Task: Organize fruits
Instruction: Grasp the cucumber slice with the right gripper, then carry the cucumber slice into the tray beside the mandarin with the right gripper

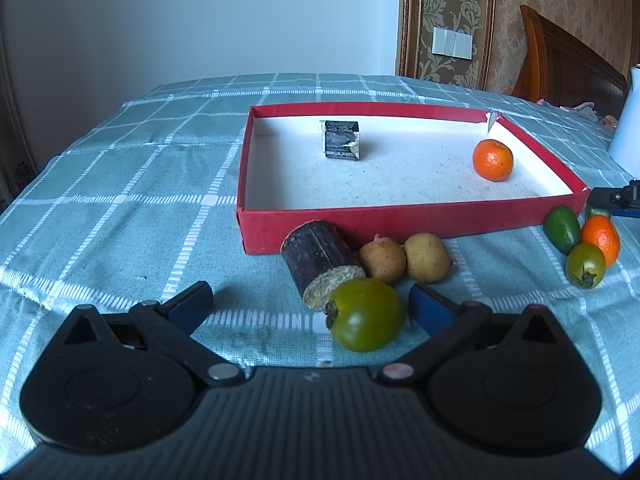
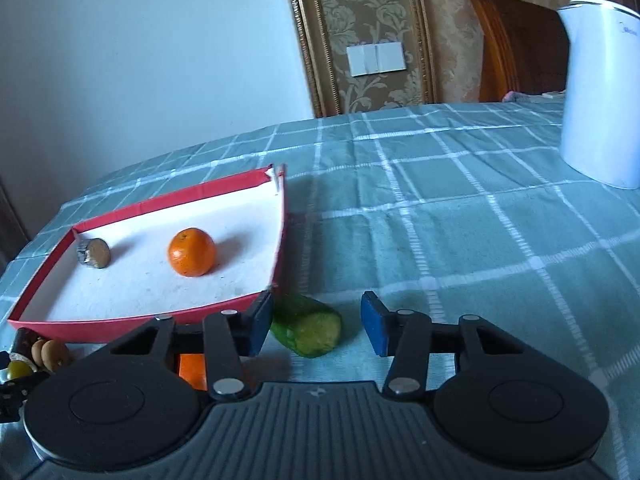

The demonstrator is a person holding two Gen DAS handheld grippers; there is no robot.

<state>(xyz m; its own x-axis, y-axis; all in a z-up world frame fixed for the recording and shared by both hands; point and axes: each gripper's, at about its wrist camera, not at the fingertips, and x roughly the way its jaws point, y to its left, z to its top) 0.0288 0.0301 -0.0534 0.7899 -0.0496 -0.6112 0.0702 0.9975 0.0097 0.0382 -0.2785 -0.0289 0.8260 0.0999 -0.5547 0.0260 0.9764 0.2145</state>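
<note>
Inside shallow red cardboard tray: round orange mandarin, dark cane stub already placed. Outside, I count seven pieces left. My left tongs wide open, empty; right tongs part-open astride green cucumber chunk, left pad touching, no grip yet.

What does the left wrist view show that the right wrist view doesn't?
Left wrist only: the green tomato between the open left gripper fingers, and a second tomato with an orange fruit at right. Right wrist only: the cut cucumber piece between the right gripper fingers, right pad clear of it. Both: red tray, orange, sugarcane piece inside, white kettle.
</note>
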